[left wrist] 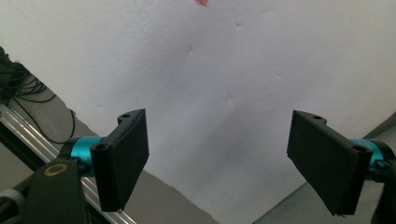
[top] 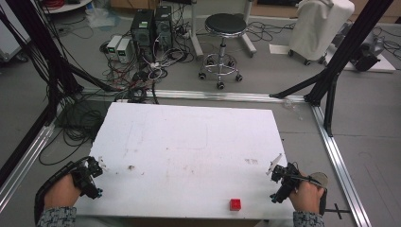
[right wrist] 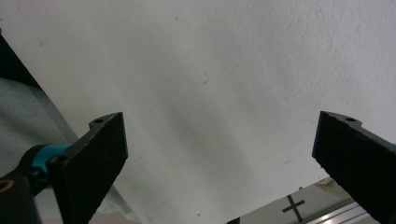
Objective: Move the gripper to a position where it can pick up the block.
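Note:
A small red cube [top: 235,204] sits on the white foam board [top: 189,142] near its front edge, right of centre. My left gripper [top: 93,176] hovers at the board's front left corner, held by a hand. In the left gripper view its two black jaws stand wide apart with nothing between them [left wrist: 229,163]. My right gripper [top: 279,182] is at the board's front right edge, a short way right of the cube. Its jaws are also spread wide over bare board [right wrist: 219,163]. A red speck [left wrist: 201,2] shows at the top edge of the left gripper view.
Aluminium rails [top: 340,165] frame the board on the floor. Beyond the far edge are tangled cables [top: 137,80], computer boxes [top: 151,26], a black stool [top: 224,28] and a white covered object [top: 319,26]. Black frame struts [top: 345,52] rise at both sides. A black cross mark [right wrist: 294,204] lies on the floor.

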A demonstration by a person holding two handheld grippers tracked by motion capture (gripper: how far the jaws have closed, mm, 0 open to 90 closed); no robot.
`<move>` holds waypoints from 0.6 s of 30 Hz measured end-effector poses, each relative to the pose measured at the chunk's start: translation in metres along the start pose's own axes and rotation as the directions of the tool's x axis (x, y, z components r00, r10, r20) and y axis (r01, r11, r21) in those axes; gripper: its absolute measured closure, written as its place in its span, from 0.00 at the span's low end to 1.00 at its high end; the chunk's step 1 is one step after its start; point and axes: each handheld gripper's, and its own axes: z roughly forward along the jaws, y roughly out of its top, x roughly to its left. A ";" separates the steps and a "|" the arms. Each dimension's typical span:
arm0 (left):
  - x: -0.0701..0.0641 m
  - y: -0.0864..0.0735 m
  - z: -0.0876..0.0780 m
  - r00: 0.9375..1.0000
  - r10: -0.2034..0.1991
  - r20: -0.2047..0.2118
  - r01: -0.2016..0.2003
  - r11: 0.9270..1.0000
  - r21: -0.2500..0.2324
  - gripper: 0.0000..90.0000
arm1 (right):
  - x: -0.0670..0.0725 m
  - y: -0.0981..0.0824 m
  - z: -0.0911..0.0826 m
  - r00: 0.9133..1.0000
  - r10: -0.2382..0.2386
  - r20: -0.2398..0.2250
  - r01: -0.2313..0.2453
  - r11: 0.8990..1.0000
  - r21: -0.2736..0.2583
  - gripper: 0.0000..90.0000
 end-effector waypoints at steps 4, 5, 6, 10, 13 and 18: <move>0.000 -0.002 -0.001 1.000 -0.011 -0.001 0.011 1.000 0.000 0.23 | 0.000 -0.001 -0.002 1.000 -0.001 0.003 0.001 1.000 -0.002 0.03; 0.000 -0.002 -0.001 1.000 -0.020 -0.002 0.020 1.000 -0.009 0.23 | 0.000 -0.001 -0.002 1.000 -0.003 0.001 0.003 1.000 -0.002 0.03; 0.000 -0.002 -0.001 1.000 -0.014 -0.001 0.014 1.000 -0.003 0.23 | 0.000 -0.001 -0.003 1.000 -0.002 0.004 0.002 1.000 -0.003 0.03; 0.000 -0.001 0.000 1.000 -0.017 0.005 0.017 1.000 -0.005 0.23 | 0.000 -0.001 -0.003 1.000 -0.005 0.007 0.005 1.000 -0.006 0.03; 0.000 0.000 0.001 1.000 -0.015 0.001 0.015 1.000 -0.010 0.23 | 0.000 -0.001 -0.003 1.000 0.000 0.007 0.000 1.000 -0.008 0.03; 0.000 0.000 0.000 1.000 -0.009 -0.002 0.009 1.000 0.000 0.23 | 0.000 -0.001 -0.004 1.000 -0.001 0.009 0.002 1.000 -0.012 0.03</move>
